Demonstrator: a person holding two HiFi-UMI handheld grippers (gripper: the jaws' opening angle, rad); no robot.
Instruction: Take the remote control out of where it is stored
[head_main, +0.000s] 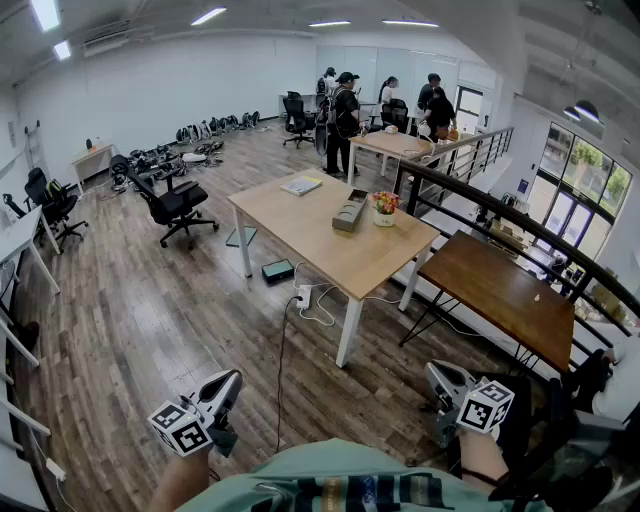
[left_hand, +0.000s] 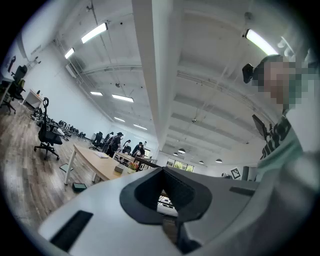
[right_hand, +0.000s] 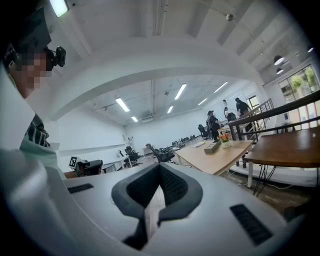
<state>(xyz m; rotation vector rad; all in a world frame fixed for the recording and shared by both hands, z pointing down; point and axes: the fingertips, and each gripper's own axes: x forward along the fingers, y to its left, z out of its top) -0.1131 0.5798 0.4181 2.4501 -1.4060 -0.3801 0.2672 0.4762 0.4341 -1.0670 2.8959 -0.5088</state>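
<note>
The remote control is too small to pick out; what shows is a grey oblong holder (head_main: 350, 210) lying on the light wooden table (head_main: 322, 252), just beside a small pot of flowers (head_main: 385, 207), with a book (head_main: 301, 185) further back on the same top. All of it is well apart from you, across the wood floor. A black office chair (head_main: 176, 204) stands left of that table; a dark wooden table (head_main: 503, 292) stands right of it, by the railing. Your left gripper (head_main: 232, 381) sits low at the near edge, pointing level, jaws closed together on nothing; your right gripper (head_main: 438, 373) is likewise low and near you, its jaws also drawn together and empty.
</note>
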